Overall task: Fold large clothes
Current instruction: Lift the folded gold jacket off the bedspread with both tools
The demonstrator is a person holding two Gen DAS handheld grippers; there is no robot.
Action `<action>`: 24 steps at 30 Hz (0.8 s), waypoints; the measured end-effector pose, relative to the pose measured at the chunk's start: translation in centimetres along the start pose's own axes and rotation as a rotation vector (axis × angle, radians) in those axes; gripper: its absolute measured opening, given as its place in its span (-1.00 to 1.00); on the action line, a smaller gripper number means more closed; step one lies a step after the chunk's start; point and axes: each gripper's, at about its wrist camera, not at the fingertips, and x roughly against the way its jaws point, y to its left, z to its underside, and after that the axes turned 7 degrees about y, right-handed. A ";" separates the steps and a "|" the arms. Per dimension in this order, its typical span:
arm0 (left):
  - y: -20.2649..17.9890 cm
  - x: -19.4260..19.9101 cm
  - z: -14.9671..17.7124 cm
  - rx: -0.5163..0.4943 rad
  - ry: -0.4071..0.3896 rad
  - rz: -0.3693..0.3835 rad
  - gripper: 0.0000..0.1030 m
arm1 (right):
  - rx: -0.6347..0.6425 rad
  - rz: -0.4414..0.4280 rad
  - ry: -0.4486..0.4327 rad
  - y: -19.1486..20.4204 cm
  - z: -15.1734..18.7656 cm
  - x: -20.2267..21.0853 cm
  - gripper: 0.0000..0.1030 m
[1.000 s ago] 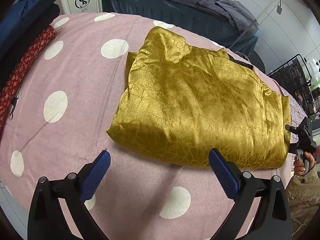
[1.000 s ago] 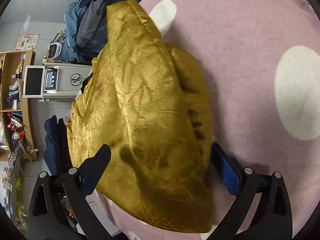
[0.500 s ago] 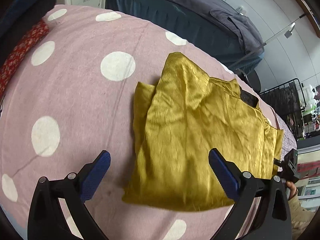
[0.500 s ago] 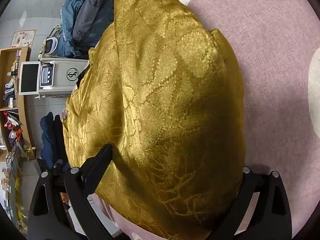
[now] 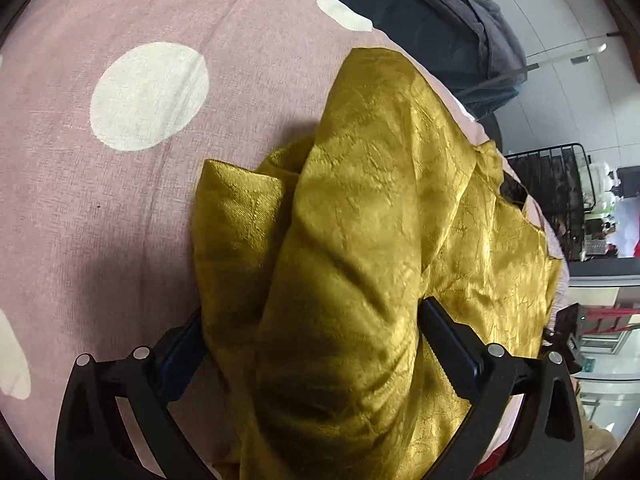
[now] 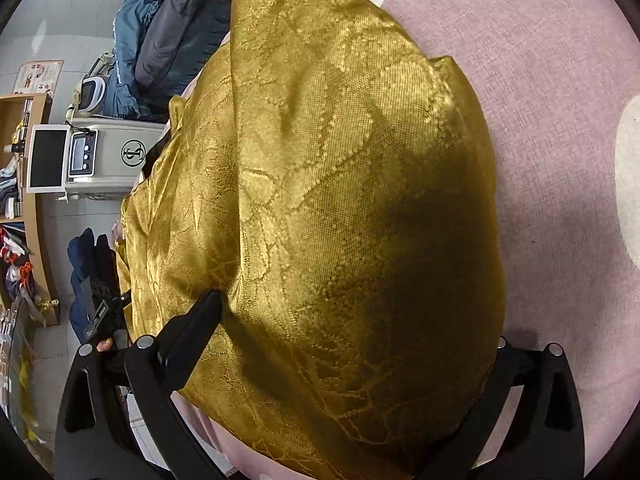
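Gold garment [image 5: 360, 240] on the dotted pink cover [image 5: 120, 200], bunched between the spread fingers of both claws; left gripper [image 5: 316, 344] and right gripper [image 6: 352, 344] straddle opposite ends; neither visibly clamped; its length runs forward from each.

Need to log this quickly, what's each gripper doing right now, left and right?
Left gripper: jaws wide, gold garment bunched between them; grip cannot be told.
Right gripper: jaws wide, the garment fills the gap; grip cannot be told.
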 end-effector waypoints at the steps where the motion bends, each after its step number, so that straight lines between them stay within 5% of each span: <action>1: 0.2 0.1 -0.1 0.009 -0.001 0.014 0.88 | 0.000 0.002 -0.001 -0.4 0.2 0.1 0.91; 6: -0.8 -0.5 -0.1 0.011 -0.002 0.091 0.87 | -0.005 0.021 0.008 -0.7 0.1 0.1 0.91; 10: -3.2 -1.7 0.1 -0.082 0.035 0.031 0.87 | -0.001 0.032 0.008 -0.5 0.2 0.0 0.91; 13: -3.5 -2.4 0.1 -0.025 0.100 0.236 0.79 | 0.005 0.031 0.002 -0.4 0.2 -0.1 0.91; 17: -5.3 -3.3 0.8 -0.080 0.077 0.057 0.52 | 0.018 0.048 -0.010 -0.3 0.5 -0.2 0.91; 21: -5.4 -2.5 1.4 -0.036 0.032 0.035 -0.02 | 0.044 0.090 -0.033 0.4 0.9 -0.4 0.91; 24: -6.2 -1.6 2.1 -0.037 0.001 0.018 -0.24 | 0.060 0.109 -0.062 0.7 1.4 -0.4 0.89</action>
